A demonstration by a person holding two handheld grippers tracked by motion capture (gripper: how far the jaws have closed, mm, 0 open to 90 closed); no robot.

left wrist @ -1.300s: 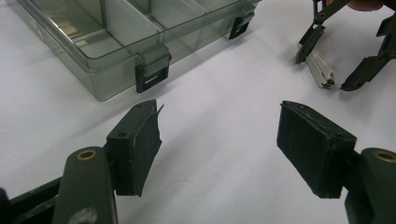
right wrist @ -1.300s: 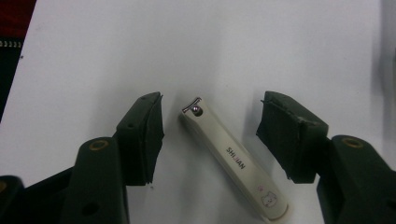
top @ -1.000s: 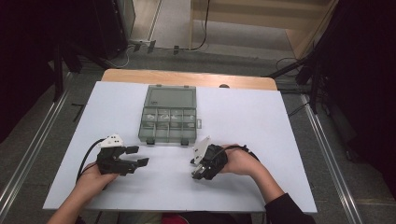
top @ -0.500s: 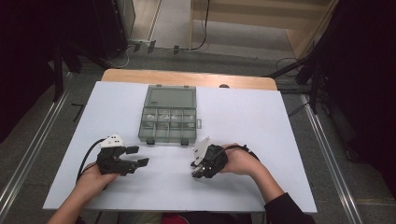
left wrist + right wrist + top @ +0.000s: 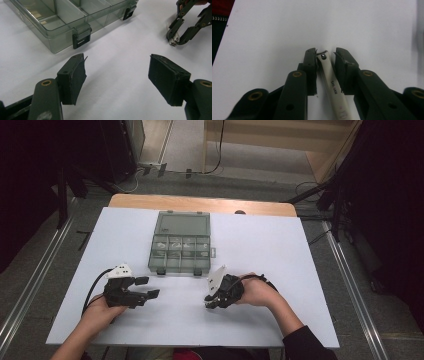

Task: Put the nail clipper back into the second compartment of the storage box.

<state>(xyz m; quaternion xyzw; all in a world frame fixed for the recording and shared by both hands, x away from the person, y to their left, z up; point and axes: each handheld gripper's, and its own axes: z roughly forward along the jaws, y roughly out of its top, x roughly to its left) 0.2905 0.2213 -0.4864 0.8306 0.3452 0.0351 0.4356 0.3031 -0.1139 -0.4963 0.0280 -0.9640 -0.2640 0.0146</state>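
The left gripper (image 5: 148,287) is held wide and empty on the sheet (image 5: 280,240) near the open box (image 5: 180,242), while a white clipper (image 5: 332,86) is pinched in the right gripper (image 5: 325,58), seemingly for boxing.

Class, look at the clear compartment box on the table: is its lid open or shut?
Open. In the high view the box has its lid laid back flat behind the compartments, and the left gripper view looks straight into uncovered compartments with unfastened latches.
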